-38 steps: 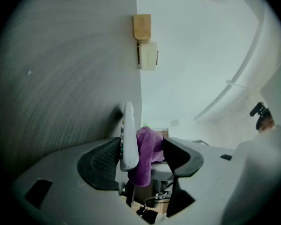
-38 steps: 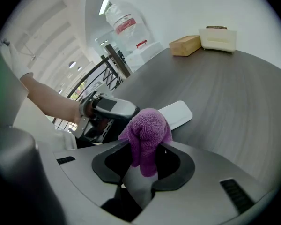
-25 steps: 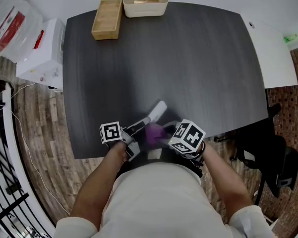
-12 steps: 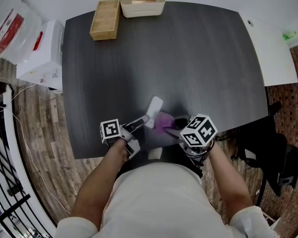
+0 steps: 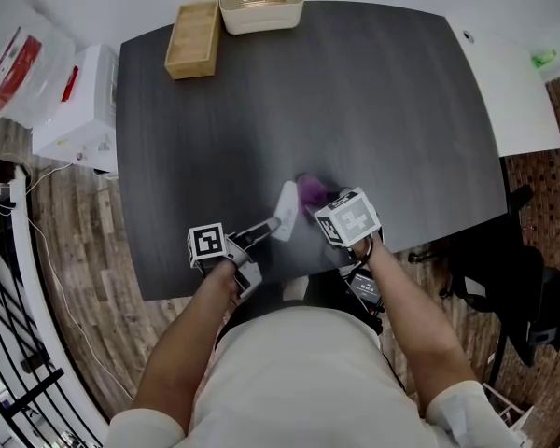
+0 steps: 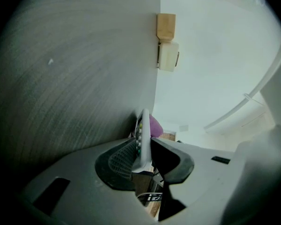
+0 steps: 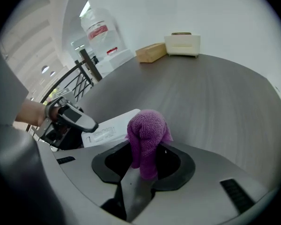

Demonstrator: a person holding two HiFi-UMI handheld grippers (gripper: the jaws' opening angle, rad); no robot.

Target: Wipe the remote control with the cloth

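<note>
In the lower middle of the head view, the left hand-held gripper (image 5: 264,231) was clamped on the near end of the white remote control (image 5: 286,209). Its jaws pressed on the two broad faces. The left gripper view showed the buttons turned toward the dark table (image 5: 373,91), and the right gripper view showed the labelled back facing up. Gripping it by one end probably left most of its length free for wiping. It likely also held the remote control firm against a sideways push.

The right hand-held gripper (image 5: 319,203) was closed on a bunched purple cloth (image 5: 311,190), and a rounded wad stuck out past the jaws. That wad seemed meant as a soft tip, so the cloth and not the jaws would meet the plastic. The cloth sat just right of the remote control's far end, though whether they touched could not be told.

A wooden box (image 5: 192,39) and a cream container (image 5: 260,5) stood at the table's far edge in the upper left of the frame, well apart from the work.
</note>
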